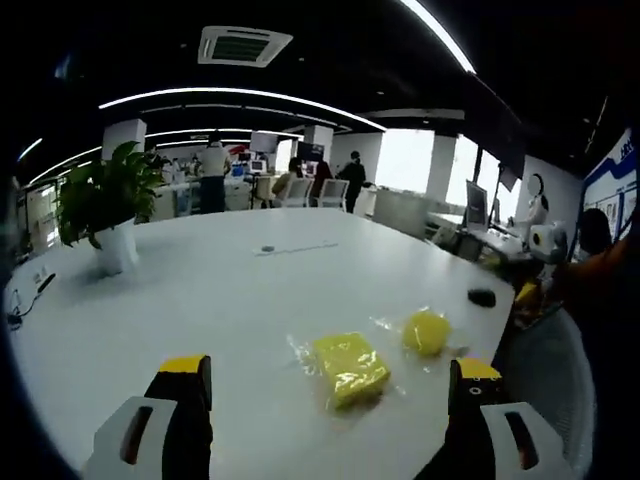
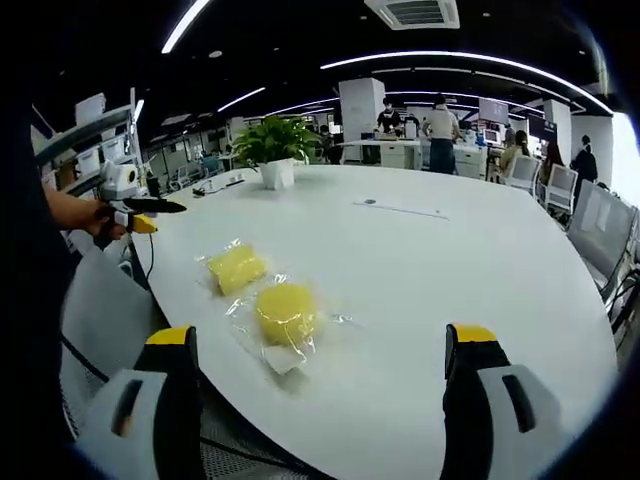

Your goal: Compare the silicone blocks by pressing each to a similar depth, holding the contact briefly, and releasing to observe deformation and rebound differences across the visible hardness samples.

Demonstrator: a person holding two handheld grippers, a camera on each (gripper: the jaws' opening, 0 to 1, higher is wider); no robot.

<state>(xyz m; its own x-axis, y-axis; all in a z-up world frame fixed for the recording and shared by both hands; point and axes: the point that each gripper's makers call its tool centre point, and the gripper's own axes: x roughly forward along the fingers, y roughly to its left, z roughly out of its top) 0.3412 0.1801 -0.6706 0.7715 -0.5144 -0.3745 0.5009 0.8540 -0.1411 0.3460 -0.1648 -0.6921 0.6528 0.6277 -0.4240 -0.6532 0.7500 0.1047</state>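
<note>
Two yellow silicone blocks in clear plastic wrap lie near the edge of a white table (image 1: 220, 300). In the left gripper view the square block (image 1: 350, 368) lies just beyond and between my wide-apart jaws, with the round block (image 1: 427, 332) to its right. My left gripper (image 1: 328, 372) is open and holds nothing. In the right gripper view the round block (image 2: 286, 313) is nearer and the square block (image 2: 236, 268) lies behind it to the left. My right gripper (image 2: 320, 338) is open, empty, and short of both blocks. The left gripper (image 2: 135, 208) shows at far left, off the table (image 2: 450, 270), held by a hand.
A potted plant (image 1: 105, 205) (image 2: 274, 150) stands at the table's far side. A black mouse (image 1: 481, 297) lies near the table edge. A grey mesh chair (image 2: 105, 300) sits beside the table. Several people and desks (image 2: 440, 130) fill the background.
</note>
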